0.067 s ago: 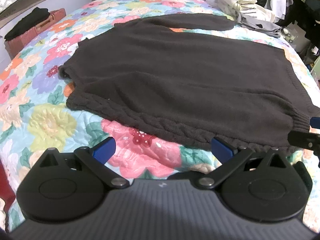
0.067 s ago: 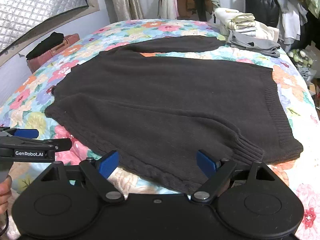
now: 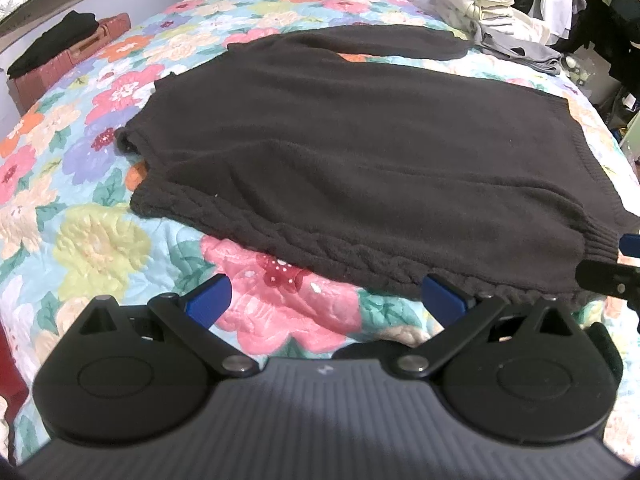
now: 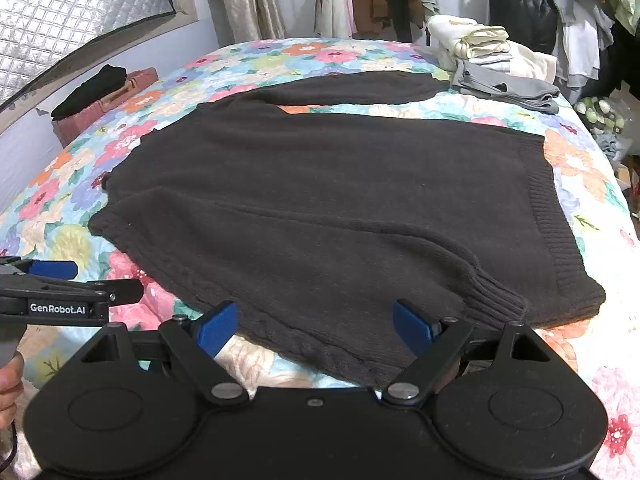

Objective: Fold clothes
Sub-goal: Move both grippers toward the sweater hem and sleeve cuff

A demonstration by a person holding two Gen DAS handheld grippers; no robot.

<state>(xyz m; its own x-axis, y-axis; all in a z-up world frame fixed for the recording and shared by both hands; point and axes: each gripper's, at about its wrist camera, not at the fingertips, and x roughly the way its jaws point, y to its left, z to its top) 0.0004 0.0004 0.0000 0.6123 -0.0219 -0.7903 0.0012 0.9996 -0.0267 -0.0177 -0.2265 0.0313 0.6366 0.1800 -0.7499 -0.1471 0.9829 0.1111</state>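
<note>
A dark knitted sweater (image 4: 320, 200) lies spread nearly flat across the flower-print quilt (image 3: 92, 248) of the bed, its ribbed hem toward the right side, one sleeve folded across the body with its cuff near the front edge, and the other sleeve stretched out at the far side. Both tools hover at the near edge with nothing in them: the left gripper (image 3: 326, 300) stands spread wide over bare quilt, and the right gripper (image 4: 316, 326) is equally released, its blue fingers (image 4: 216, 326) straddling the cable-knit edge of the sweater without pinching it.

The step in hand looks like taking hold of that near edge to begin a fold. To do it well, I would bring each pair of fingers down low enough to catch the full thickness of the knit, take the edge at two spots well apart so it lifts evenly, and carry it over without dragging the layers beneath out of line.

The sweater's edge sits just ahead of the left tool and already between the right one's fingers. A stack of folded clothes (image 4: 480, 52) waits at the far right corner.
</note>
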